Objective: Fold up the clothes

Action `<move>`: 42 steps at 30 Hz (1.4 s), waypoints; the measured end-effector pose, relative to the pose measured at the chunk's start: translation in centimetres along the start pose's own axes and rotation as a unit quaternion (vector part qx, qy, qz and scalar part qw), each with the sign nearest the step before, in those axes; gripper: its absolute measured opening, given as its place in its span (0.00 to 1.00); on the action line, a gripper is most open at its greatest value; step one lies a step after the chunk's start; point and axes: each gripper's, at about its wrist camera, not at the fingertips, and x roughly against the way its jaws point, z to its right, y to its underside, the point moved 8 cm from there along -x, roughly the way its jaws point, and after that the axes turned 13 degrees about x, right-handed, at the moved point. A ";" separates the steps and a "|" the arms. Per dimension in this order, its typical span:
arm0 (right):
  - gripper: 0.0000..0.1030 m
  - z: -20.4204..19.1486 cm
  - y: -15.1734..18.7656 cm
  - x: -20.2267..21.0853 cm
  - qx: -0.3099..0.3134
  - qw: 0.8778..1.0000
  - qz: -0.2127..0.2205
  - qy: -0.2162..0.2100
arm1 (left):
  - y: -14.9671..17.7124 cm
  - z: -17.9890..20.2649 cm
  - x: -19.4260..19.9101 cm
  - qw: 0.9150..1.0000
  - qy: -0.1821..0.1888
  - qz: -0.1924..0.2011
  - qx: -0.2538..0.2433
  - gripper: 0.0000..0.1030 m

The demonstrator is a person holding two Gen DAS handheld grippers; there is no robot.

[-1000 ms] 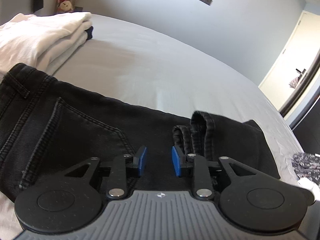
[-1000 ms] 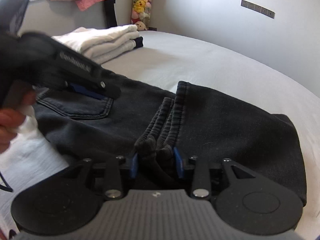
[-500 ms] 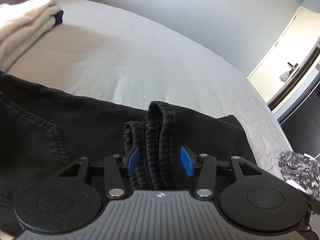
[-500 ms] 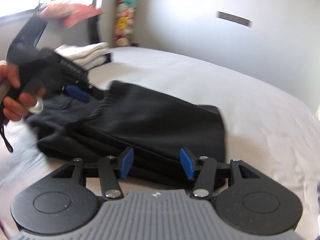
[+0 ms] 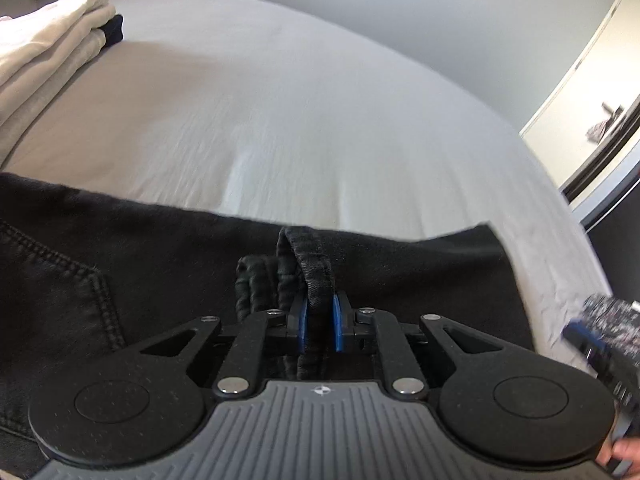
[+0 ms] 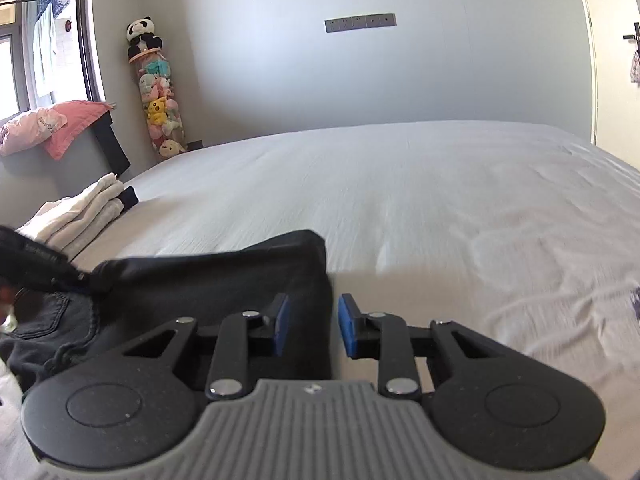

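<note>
left wrist: left gripper (image 5: 319, 322) pinches jeans hem (image 5: 310, 264).

A wide bed with a pale grey sheet (image 6: 400, 184) fills the room beneath a plain grey-white wall (image 6: 280, 72) bearing a grey switch strip (image 6: 360, 23). Daylight enters through a dark-framed window (image 6: 24, 52) at left, beside a tall clear tube of plush toys (image 6: 160, 112).

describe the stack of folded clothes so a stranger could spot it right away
Start at the big bed with its pale grey sheet and look toward its far left corner, near the tall tube of soft toys. The stack of folded clothes sits there. It is cream and white, unlike the black jeans spread nearer the camera.
</note>
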 end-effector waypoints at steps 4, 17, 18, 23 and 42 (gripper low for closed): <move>0.17 0.5 -0.6 -2.4 -0.037 0.999 0.005 -0.014 | 0.7 -0.9 -1.8 0.999 -0.039 -0.019 -0.011 0.06; 0.08 -1.5 2.9 -10.2 -0.027 0.994 -0.099 -0.046 | 1.1 -0.3 -2.9 0.995 -0.071 -0.021 -0.061 0.07; 0.08 -1.5 2.8 -10.2 -0.031 0.993 -0.101 -0.046 | 1.2 0.1 -2.7 0.994 -0.076 -0.018 -0.075 0.07; 0.07 -1.0 1.5 -8.4 -0.032 0.995 -0.086 -0.047 | 0.9 1.2 -0.6 0.990 -0.088 0.004 -0.110 0.11; 0.12 -1.3 -0.7 -14.9 -0.009 0.990 -0.128 -0.058 | -4.5 0.5 -2.5 0.999 -0.044 0.028 -0.017 0.37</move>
